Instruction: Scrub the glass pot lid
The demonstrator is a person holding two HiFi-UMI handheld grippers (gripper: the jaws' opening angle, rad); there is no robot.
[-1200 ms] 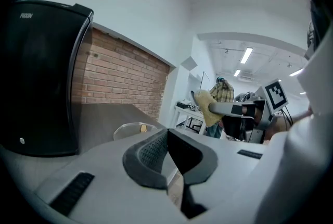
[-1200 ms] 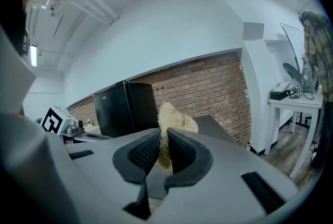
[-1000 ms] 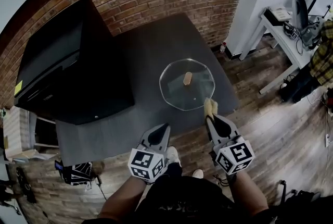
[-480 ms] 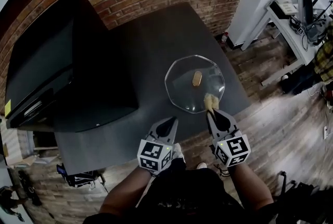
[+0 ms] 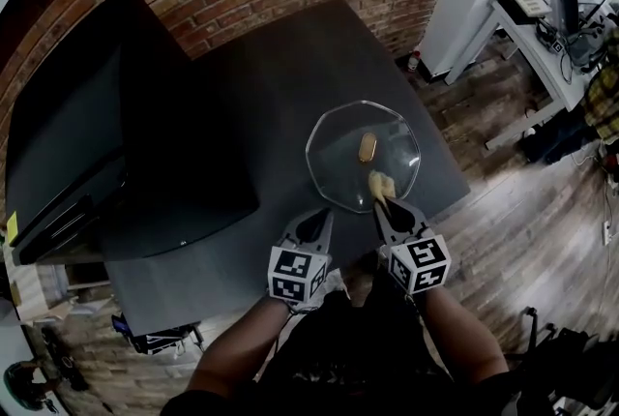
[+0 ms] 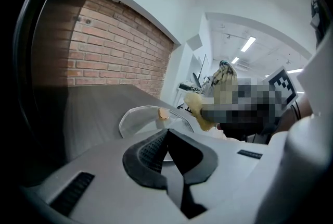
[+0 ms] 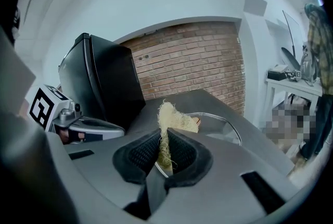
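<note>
Here, right gripper clamping scrubber at glass lid, left gripper closed alongside.

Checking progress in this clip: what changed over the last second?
The right gripper, still shut on the fibrous scrubber, moved forward from the glass lid's near rim onto the glass, toward the knob. The left gripper, shut and empty, edged closer to the lid. The lid stayed on the dark table.
</note>
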